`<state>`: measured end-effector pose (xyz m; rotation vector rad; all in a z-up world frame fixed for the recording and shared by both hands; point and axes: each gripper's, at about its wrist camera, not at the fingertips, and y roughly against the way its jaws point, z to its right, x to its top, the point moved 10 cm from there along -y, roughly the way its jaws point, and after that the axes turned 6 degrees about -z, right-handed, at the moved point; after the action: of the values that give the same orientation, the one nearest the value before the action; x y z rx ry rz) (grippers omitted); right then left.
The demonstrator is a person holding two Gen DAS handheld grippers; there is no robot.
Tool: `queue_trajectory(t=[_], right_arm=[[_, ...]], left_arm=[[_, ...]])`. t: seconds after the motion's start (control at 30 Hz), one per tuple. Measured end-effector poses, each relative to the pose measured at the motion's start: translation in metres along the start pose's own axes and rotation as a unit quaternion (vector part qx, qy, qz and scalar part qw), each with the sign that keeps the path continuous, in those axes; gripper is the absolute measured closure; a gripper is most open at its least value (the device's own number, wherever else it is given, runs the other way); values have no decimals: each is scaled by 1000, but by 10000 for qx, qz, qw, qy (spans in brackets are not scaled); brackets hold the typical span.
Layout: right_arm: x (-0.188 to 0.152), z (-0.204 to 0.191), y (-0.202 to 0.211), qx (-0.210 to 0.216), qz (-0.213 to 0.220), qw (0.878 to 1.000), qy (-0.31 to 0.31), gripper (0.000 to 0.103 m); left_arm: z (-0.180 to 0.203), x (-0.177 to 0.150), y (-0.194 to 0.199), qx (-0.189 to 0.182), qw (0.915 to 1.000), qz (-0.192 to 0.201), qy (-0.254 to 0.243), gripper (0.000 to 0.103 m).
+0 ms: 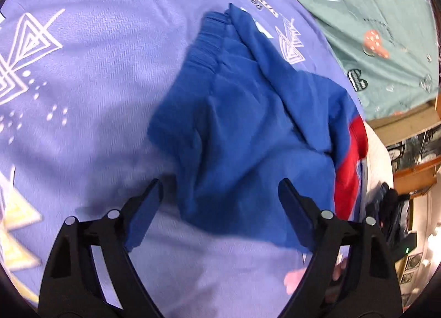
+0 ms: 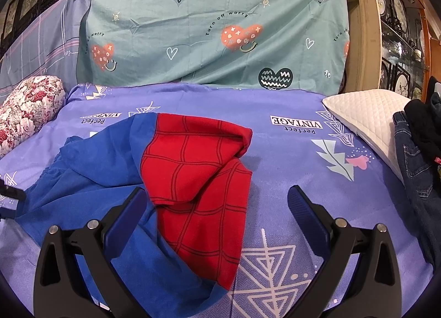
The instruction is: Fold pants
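The pants are blue with red web-patterned lower legs, lying crumpled on a purple bedsheet. In the left wrist view the ribbed waistband points away and a red part shows at the right. My left gripper is open, hovering over the near blue edge. In the right wrist view the pants lie bunched with the red legs folded over. My right gripper is open, its jaws either side of the red fabric, holding nothing.
A teal heart-print sheet hangs behind the bed. A floral pillow sits at the left, a white quilted pillow and dark jeans at the right. The bedsheet stretches right of the pants.
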<state>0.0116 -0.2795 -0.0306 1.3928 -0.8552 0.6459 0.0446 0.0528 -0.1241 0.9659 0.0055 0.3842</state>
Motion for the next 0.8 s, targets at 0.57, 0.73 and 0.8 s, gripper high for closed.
queue_trajectory(t=[0.57,0.73,0.8], right_arm=[[88,-329,-115,1749,-1722,9044,3490,21],[50,-359,-183,1013,-2466,8747,4049,53],[46,-349,-190,927,-2639,8718,4021,97]], left_arm=[[13,17,-8,107,9985,388,-370,17],[15,25,-9,-79,9982,445,-399,17],[14,29,-7,-261,9979,496,-332,19]])
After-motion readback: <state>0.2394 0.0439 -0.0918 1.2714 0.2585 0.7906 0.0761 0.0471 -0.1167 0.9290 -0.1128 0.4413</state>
